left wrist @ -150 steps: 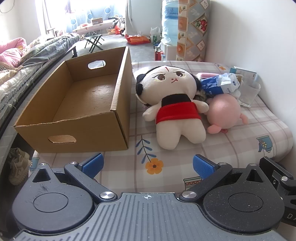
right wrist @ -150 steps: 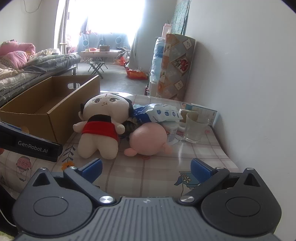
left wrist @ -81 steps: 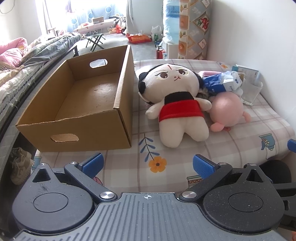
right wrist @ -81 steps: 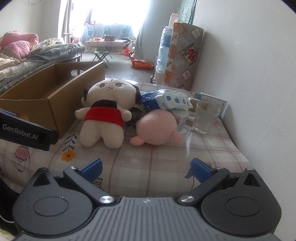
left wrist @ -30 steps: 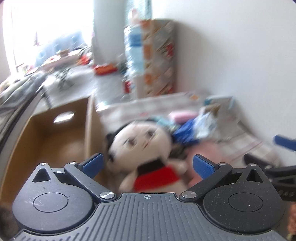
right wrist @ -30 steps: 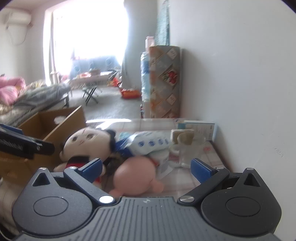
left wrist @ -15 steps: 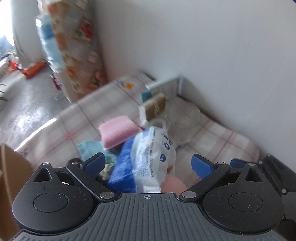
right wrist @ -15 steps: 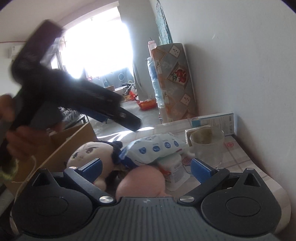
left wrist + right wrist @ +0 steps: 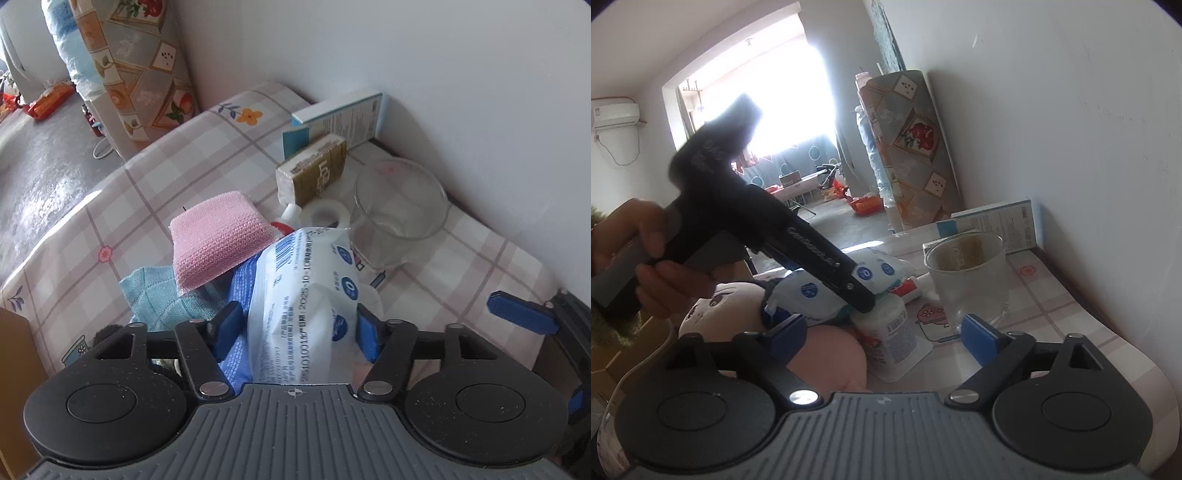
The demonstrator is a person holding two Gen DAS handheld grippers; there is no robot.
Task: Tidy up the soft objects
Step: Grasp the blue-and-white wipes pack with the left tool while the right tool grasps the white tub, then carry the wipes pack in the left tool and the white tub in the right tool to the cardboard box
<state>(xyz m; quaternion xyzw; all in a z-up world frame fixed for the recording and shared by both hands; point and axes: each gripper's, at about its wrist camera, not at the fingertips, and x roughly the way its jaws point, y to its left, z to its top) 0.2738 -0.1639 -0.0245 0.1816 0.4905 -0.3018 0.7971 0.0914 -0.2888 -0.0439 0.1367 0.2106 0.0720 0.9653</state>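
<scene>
checked table (image 9: 461, 258) by the wall: left tongs (image 9: 297, 328) pinch the wipes pack (image 9: 303, 295) atop the pile near the back edge, likely to lift it; right tongs (image 9: 886, 338) wide, empty.

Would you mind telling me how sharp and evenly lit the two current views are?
Left wrist view: sharp and evenly lit; print on the wipes pack between the left tongs is legible. Right wrist view: the window is blown out, and the left tool body looks dark and slightly blurred.

Left gripper (image 9: 299, 330) around wipes pack (image 9: 303, 295)
</scene>
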